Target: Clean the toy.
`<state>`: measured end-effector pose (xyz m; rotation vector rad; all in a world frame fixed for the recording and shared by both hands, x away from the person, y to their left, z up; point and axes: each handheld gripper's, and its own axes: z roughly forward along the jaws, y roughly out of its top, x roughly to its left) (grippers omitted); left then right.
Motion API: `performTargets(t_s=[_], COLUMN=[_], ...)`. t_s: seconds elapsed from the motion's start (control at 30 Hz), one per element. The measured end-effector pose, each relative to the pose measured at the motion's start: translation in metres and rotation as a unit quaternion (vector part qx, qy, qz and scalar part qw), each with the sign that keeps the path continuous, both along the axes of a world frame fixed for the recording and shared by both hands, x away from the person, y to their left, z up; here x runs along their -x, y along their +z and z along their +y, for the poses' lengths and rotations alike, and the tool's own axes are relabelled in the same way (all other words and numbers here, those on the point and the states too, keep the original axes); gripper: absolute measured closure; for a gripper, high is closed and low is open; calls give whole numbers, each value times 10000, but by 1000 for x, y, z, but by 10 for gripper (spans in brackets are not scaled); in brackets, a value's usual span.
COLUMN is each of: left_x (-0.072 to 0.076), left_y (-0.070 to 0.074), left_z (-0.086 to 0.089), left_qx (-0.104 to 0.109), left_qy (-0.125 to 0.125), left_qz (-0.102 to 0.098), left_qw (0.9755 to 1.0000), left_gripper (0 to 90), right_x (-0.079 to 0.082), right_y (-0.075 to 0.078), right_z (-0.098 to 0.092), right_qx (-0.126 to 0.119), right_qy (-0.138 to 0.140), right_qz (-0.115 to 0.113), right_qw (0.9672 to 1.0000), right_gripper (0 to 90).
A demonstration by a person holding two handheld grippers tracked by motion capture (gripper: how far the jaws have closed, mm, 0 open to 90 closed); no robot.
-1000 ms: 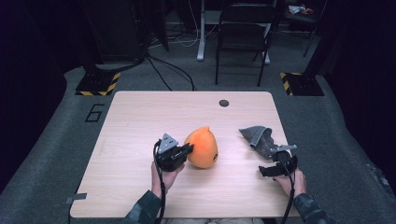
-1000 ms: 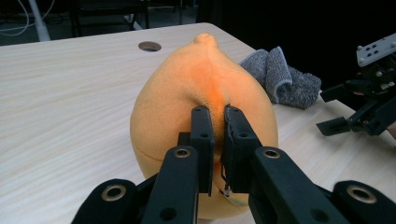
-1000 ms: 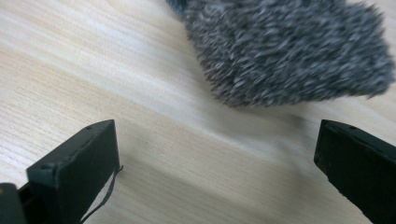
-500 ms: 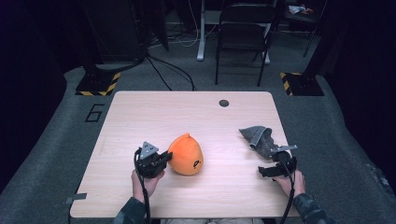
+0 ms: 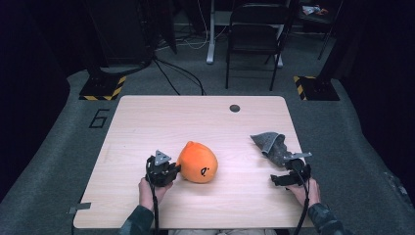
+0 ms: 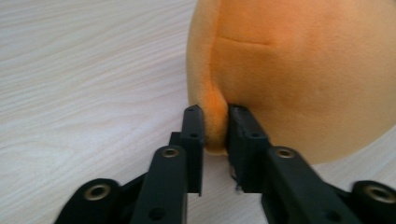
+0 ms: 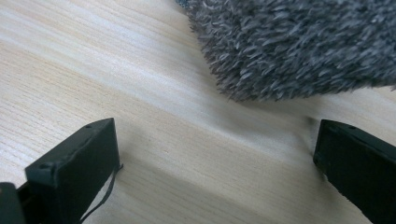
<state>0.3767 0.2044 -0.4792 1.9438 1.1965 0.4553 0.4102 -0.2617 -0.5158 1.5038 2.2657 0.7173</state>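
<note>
So the round orange plush toy (image 5: 196,162) with a small black mark on its side is sitting on the pale wood-grain tabletop (image 5: 195,117), a bit left of centre and toward the person's edge. The left tongs (image 5: 172,170) are right up against its left side. From the left gripper view you can see a small fold of the orange plush (image 6: 299,70) pinched between the two black jaws, which stand narrow with the fabric bulging out between them. They've just been opening a little, but that fold is still caught in there, pads pressing on it from both sides. The grey three-cornered plate on top of those tongs shows up in the high view, with the person's left hand (image 5: 149,192) behind it.

Over on the right, the right tongs (image 5: 280,179) sit low near the front right part of the tabletop, held in the person's right hand (image 5: 304,188). Their jaws are spread wide with nothing but bare wood between them. Just past them lies a crumpled grey fuzzy cloth (image 5: 272,144); in the right gripper view its shaggy edge (image 7: 299,46) hangs just ahead of the jaws, close but not between them.

The toy and the cloth are well apart from each other. There's also a small dark round hole (image 5: 235,108) in the tabletop near the far edge.
</note>
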Motion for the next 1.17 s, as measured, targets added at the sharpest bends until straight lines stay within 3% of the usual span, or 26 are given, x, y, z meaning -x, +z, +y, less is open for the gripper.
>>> performTargets(t_s=[0.13,0.23,0.47,0.53,0.6,0.63,0.73,0.87,0.9,1.17], left_x=[2,6,18,22,24,24,20,13,12,11], left_y=[3,4,3,1,-2,-7,-21,-37,-39,-42], left_z=[2,1,15,20,26,30,39,49,52,58], left_qx=[-101,-250,-298,-371,-474,-589,-970,-1069,-975,-941], left_qy=[-7,-76,-42,40,25,50,72,309,334,385], left_qz=[-70,-137,-107,-113,26,128,381,708,672,558], left_qw=[9999,9996,9995,9992,9989,9982,9945,9913,9924,9933], left_gripper=[455,363,198,169,156,156,153,145,133,82], right_x=[1,1,6,6,7,8,9,11,12,13], right_y=[0,-1,-4,-5,-5,-5,-7,-8,-9,-9], right_z=[0,-1,-3,-3,-4,-3,-4,-4,-5,-5], right_qx=[-30,-41,-135,-132,-117,-189,-196,-250,-248,-274], right_qy=[-34,-29,-113,-93,-35,-150,-167,-164,-163,-120], right_qz=[2,-59,-239,-307,-359,-305,-446,-527,-556,-597], right_qw=[10000,10000,9996,9994,9993,9992,9987,9982,9980,9978], right_gripper=[0,0,0,0,0,0,0,0,0,0])
